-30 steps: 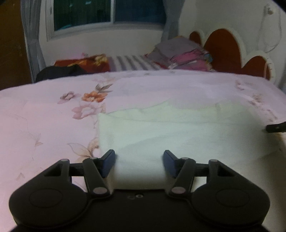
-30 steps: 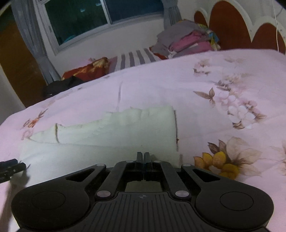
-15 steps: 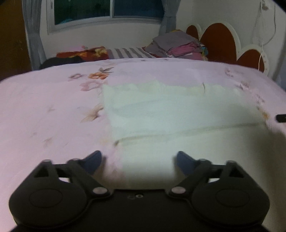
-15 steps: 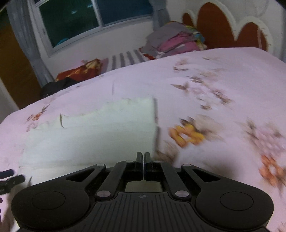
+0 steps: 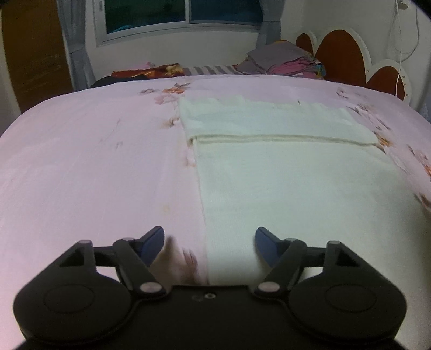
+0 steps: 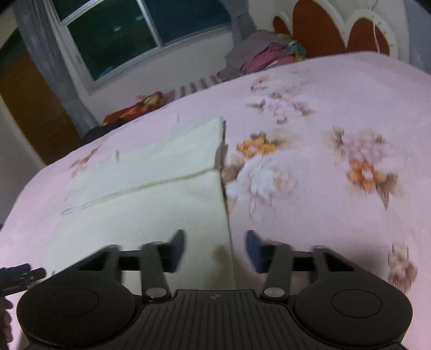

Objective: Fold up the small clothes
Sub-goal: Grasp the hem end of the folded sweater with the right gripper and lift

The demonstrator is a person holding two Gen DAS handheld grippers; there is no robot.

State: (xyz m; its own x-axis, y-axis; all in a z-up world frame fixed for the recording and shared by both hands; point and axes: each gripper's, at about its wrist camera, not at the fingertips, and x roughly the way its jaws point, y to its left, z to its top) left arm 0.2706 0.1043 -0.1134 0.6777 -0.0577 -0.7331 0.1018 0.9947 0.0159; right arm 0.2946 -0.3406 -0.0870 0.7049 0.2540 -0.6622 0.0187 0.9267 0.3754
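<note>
A folded pale cream knitted garment (image 5: 282, 175) lies flat on the pink floral bedsheet (image 5: 94, 167) beneath a dark window (image 5: 183, 12), the left gripper (image 5: 209, 243) closing and right gripper (image 6: 215, 249) opening, both jaws apart and empty.

The cream garment (image 5: 282, 183) reads as soft, matt cloth with a fine ribbed knit and a stitched hem ridge across it. Under it lies the pink bedsheet (image 5: 94, 161), a smooth thin fabric with printed flowers and barely any sheen. The left hand-held gripper (image 5: 209, 243) is matt black plastic with dull silvery metal pivot pins and blue pads. The right hand-held gripper (image 6: 214, 250) has the same black plastic, ribbed along its body. Behind the bed, the headboard (image 5: 342, 58) looks smooth and slightly glossy.
</note>
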